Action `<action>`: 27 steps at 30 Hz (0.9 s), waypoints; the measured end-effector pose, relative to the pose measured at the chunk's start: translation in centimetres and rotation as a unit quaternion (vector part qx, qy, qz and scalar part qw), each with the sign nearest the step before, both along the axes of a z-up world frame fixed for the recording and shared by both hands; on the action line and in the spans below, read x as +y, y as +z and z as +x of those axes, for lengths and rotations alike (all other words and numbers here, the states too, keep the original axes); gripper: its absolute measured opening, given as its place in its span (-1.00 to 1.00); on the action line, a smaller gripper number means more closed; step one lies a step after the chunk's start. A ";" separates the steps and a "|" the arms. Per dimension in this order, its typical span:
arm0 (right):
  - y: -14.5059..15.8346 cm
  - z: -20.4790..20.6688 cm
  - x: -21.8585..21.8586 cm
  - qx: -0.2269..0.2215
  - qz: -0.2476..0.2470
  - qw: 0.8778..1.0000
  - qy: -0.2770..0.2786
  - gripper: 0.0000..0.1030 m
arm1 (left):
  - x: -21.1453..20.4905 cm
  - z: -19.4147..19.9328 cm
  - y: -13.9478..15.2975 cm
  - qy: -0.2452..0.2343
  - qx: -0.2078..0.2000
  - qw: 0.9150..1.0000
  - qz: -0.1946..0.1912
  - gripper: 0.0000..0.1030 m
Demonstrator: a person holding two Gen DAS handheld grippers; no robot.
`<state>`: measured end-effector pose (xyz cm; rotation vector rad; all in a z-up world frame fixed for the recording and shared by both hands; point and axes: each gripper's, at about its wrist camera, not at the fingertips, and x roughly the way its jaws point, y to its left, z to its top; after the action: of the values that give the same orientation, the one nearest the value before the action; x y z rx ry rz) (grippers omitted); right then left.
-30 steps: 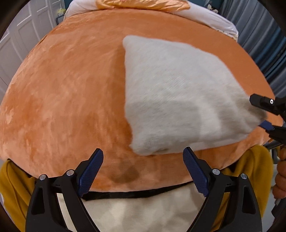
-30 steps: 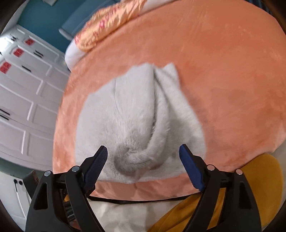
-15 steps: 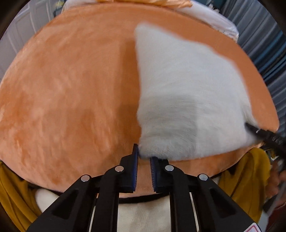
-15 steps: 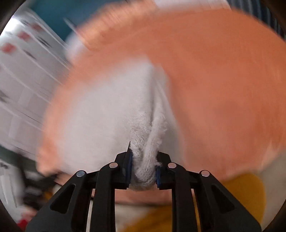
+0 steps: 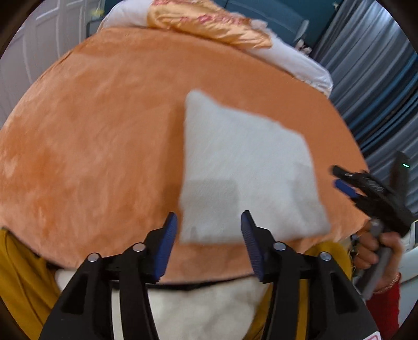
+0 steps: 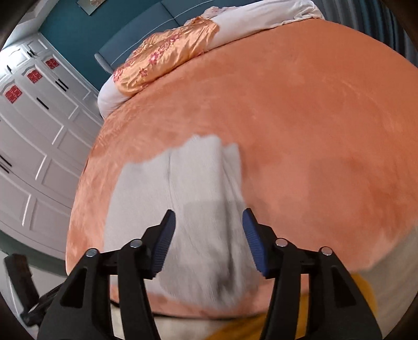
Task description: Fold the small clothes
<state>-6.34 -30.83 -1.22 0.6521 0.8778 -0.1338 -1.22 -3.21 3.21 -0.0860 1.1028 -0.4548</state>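
A small fuzzy white garment [image 5: 245, 170] lies folded flat on the orange bedspread [image 5: 104, 146], near its front edge. My left gripper [image 5: 209, 235] is open and empty, hovering just above the garment's near left corner. My right gripper [image 6: 209, 230] is open and empty above the garment [image 6: 183, 198], where folded layers show as lengthwise ridges. The right gripper also shows in the left wrist view [image 5: 365, 188], held off the garment's right edge.
A gold satin pillow [image 5: 209, 23] and white bedding [image 5: 300, 62] lie at the head of the bed. White wardrobe doors [image 6: 31, 146] stand on one side, blue curtains [image 5: 378, 78] on the other. A mustard-yellow cloth [image 5: 18, 274] hangs below the front edge.
Both grippers were shut on the garment's near corners half a second ago; both have opened, let it go and lifted back. The garment lies flat.
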 end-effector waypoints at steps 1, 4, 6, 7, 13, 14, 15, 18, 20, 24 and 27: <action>-0.8 1.5 -0.3 0.014 0.000 1.000 0.002 0.11 | -0.6 0.4 -0.1 -0.001 -0.002 1.000 0.005 -0.04; -3.2 3.4 -0.6 0.055 -0.002 0.998 0.011 -0.02 | -3.1 1.7 -0.9 -0.007 -0.001 1.000 0.026 -0.04; -3.1 4.9 0.3 0.074 -0.042 0.996 0.030 -0.73 | -4.1 2.1 -2.0 -0.012 0.003 0.999 0.043 -0.05; -1.3 4.6 0.6 0.041 -0.051 0.997 0.034 -0.82 | -4.5 2.2 -2.0 -0.016 0.006 0.999 0.051 -0.13; 3.7 1.6 0.2 -0.089 -0.043 0.995 0.033 -0.85 | -5.3 2.4 -3.8 -0.027 0.006 0.995 0.099 -0.32; 0.6 2.7 -0.3 -0.028 -0.054 0.998 0.031 -0.85 | -5.5 2.4 -4.2 -0.026 0.009 0.994 0.108 -0.32; -3.4 4.0 -0.8 0.051 -0.057 0.996 0.036 -0.85 | -5.7 2.5 -4.6 -0.029 0.010 0.993 0.113 -0.32; -5.6 3.1 -1.3 0.060 -0.027 0.997 0.027 -0.82 | -6.3 2.4 -4.9 -0.035 -0.002 0.990 0.139 -0.31; -3.1 1.5 -1.4 0.027 -0.010 1.000 0.012 -0.76 | -6.3 2.4 -5.2 -0.032 0.000 0.989 0.143 -0.31; -0.5 -3.5 -0.9 0.001 -0.004 1.000 0.000 -0.28 | -5.8 2.7 -5.3 -0.027 0.007 0.991 0.134 -0.28; -1.7 -6.1 0.2 0.018 0.019 1.000 0.009 -0.16 | -5.6 2.7 -5.3 -0.028 0.004 0.991 0.132 -0.27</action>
<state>-12.46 -30.63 -2.88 0.6782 0.9219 -0.1130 1.50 -8.85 -2.04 0.1766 1.1660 -0.3548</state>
